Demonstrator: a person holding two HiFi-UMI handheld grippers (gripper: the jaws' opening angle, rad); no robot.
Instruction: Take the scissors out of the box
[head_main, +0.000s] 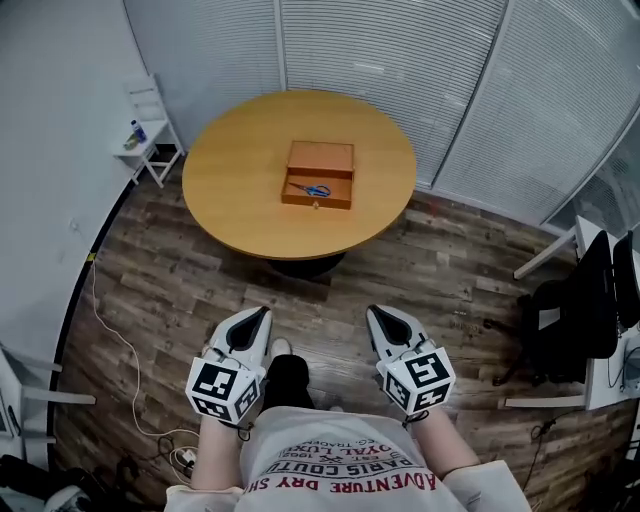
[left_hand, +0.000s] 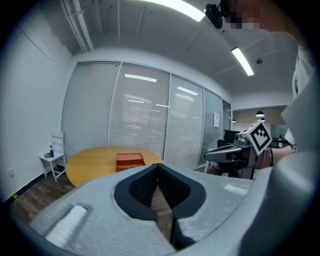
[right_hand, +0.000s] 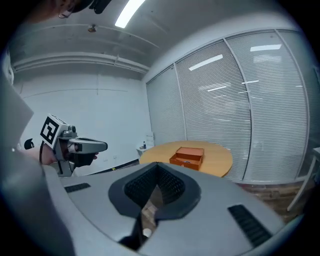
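Orange-brown wood makes up the small box (head_main: 320, 160), which sits near the middle of the round bench (head_main: 230, 210). The box's front part, on the side of the bench nearer the person, stands open. The scissors (head_main: 312, 190), with blue handles, lie flat inside that open part.

Both grippers are well short of the bench, on its near side, above the plank floor (head_main: 450, 270) and close to the person's body. The left gripper (head_main: 260, 315) is off the bench's near left and the right gripper (head_main: 377, 314) off its near right. They are side by side but apart, and each points towards the bench. In the left gripper view the jaws meet at their tips with nothing between them. The right gripper view shows the same: jaws together and holding nothing. Neither gripper touches the box or the scissors.

Left of the bench, by the wall, a white chair (head_main: 150, 125) carries a small bottle (head_main: 137, 130). A pale cable (head_main: 112, 325) trails over the floor off the bench's near left. Closed white blinds (head_main: 400, 50) run behind the bench's far side.
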